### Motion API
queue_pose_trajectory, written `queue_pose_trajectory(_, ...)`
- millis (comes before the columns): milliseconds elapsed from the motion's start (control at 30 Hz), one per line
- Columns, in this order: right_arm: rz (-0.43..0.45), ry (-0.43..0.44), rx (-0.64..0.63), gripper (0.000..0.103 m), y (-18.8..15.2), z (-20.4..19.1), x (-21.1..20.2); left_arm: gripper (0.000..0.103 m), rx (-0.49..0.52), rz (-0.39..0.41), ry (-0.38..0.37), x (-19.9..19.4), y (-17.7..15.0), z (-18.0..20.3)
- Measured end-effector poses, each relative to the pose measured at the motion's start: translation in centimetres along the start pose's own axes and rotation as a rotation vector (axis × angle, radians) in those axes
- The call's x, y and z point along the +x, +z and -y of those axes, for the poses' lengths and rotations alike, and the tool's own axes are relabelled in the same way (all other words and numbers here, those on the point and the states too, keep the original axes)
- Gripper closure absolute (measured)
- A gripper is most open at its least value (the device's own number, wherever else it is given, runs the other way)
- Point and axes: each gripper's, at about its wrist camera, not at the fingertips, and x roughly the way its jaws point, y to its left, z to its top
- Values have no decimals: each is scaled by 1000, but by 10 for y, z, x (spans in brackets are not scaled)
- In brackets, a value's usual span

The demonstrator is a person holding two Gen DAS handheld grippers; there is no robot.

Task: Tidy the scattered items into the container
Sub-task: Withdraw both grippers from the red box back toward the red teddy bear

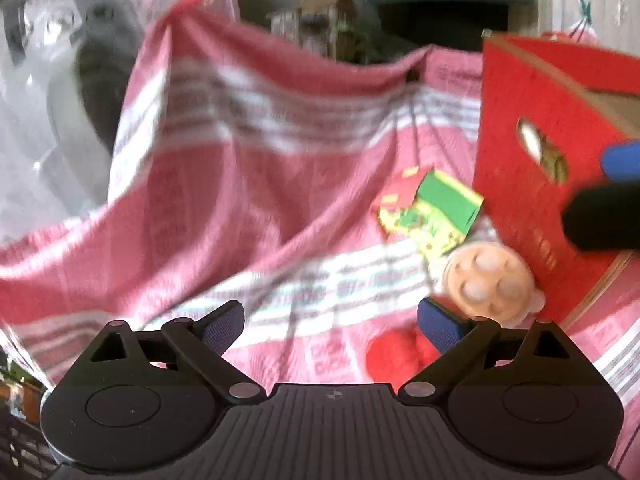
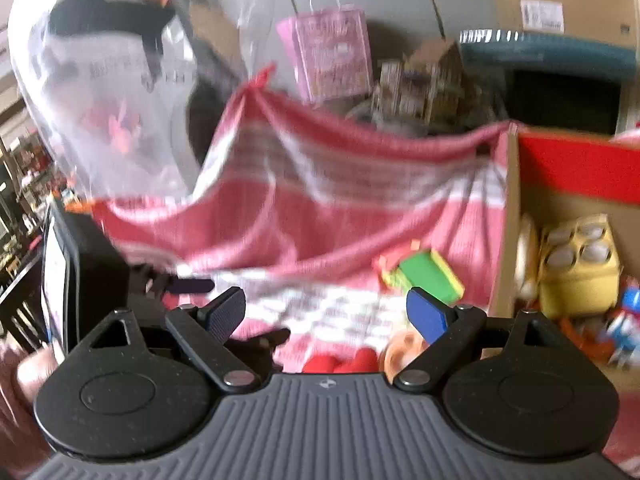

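Toys lie on the pink cloth (image 1: pixel 240 208) beside the red box (image 1: pixel 532 152): green block (image 1: pixel 444 204), peach round piece (image 1: pixel 486 280), red plush (image 1: pixel 396 354). Left gripper (image 1: pixel 330 322) and right gripper (image 2: pixel 326 312) both gape, empty. We judge pickup is next: close on the peach piece, then lift into the box.

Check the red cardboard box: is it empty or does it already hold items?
Not empty. The right wrist view looks into the red cardboard box and shows a yellow studded block and other blurred toys inside.

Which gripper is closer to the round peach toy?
Left. The left gripper has the round peach toy just beyond its right fingertip; the right gripper hangs above it, nearer the red cardboard box.
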Motion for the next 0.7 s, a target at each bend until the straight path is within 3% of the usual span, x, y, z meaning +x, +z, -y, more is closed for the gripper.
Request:
queue_pose_trajectory(67,24,-48,-75,13,-16,-13,1,4,5,-17,-2,10,-7,-3)
queue_pose_trajectory(133,-17,-59,-117,13,-30,-21,9,4,9,-34,-10,22,-13,-6)
queue_pose_trajectory(433,-137,-80,-120,13,-68,-21,41,5,-12,-105,-56,69,-25,-14)
queue_pose_trajectory(700,-214,-97,-84,13,-81,-8,70,6,-28,-120,-94,100,-11,-3)
